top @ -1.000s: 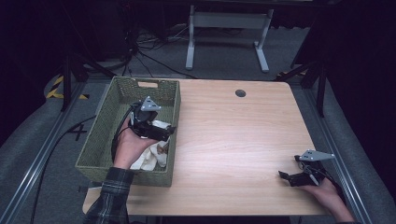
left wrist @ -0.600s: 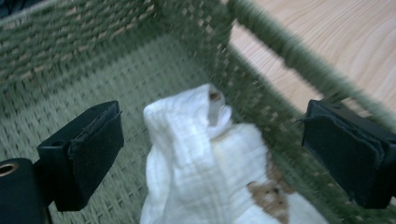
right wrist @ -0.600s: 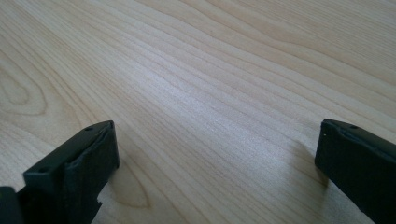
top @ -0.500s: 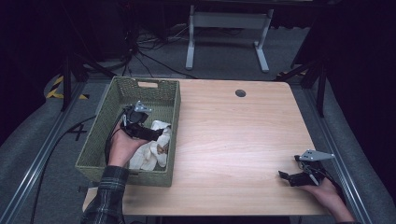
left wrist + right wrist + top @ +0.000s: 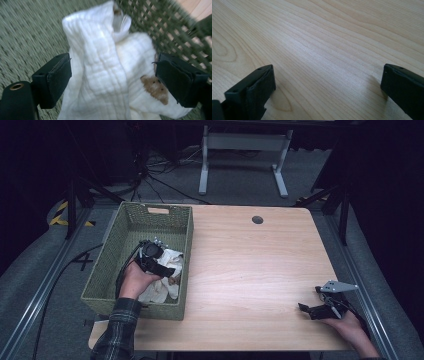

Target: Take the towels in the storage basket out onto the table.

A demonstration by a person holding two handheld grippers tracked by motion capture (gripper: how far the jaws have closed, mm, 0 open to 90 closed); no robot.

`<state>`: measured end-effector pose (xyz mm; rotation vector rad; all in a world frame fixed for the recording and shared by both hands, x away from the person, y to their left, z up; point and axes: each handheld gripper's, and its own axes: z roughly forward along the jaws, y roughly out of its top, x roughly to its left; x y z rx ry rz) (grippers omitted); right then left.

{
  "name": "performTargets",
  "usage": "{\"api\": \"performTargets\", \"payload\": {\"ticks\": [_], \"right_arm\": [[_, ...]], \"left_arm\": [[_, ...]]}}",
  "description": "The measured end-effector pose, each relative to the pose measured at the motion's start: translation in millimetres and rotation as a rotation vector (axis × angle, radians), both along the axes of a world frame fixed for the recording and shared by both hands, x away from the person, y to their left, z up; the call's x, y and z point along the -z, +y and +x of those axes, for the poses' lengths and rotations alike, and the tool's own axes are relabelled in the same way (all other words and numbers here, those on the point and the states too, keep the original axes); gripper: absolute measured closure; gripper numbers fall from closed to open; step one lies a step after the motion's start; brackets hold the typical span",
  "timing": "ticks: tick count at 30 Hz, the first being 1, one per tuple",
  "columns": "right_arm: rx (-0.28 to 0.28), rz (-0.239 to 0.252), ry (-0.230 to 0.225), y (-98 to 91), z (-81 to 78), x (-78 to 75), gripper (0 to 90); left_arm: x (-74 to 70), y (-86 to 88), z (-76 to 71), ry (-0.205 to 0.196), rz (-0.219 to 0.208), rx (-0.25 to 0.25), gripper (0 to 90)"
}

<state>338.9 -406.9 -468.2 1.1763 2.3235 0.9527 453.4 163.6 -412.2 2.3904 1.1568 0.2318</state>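
Fixed high view: looks forward and down from above the near edge, taking in the whole table (image 5: 250,265) and the green basket (image 5: 127,227) at its left. Left gripper view: sits close inside that basket, aimed down at the white cloth (image 5: 105,75), shared with the high view. Right gripper view: skims low and close over bare tabletop, likewise shared.

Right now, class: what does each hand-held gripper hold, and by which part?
Nothing yet. The left hand-held gripper, closing, straddles the white ribbed cloth without pressing it; the right hand-held gripper is open over bare wood.
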Motion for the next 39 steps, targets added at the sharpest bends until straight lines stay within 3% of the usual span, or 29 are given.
{"api": "performTargets", "payload": {"ticks": [6,10,16,17,21,27,30,39], "right_arm": [[0.0,0.0,0.0,0.0,0.0,0.0,0.0],[0.0,-0.001,0.0,0.0,0.0,0.0,0.0],[0.0,-0.001,0.0,0.0,0.0,0.0,0.0],[0.0,-0.001,0.0,0.0,0.0,0.0,0.0],[0.0,-0.001,0.0,0.0,0.0,0.0,0.0],[-0.001,0.0,0.0,0.0,0.0,0.0,0.0],[-0.002,-0.002,-0.003,-0.1,0.1,0.2,0.0],[-0.002,-0.002,-0.003,-0.1,0.1,0.2,0.0]], "left_arm": [[9.8,-2.3,4.0,0.074,0.042,0.014,18.9],[11.8,-3.7,4.1,0.089,0.067,0.034,25.6],[11.4,-3.2,3.5,0.12,0.066,0.03,51.1],[10.6,-3.1,3.4,0.12,0.07,0.026,51.1],[6.9,-0.1,2.8,0.143,0.047,-0.012,73.4],[3.3,3.1,2.4,0.139,0.028,-0.033,79.8],[-1.1,5.7,1.0,0.122,-0.007,-0.044,80.5],[-21.8,14.6,-7.8,0.013,-0.112,-0.067,81.4]]}}
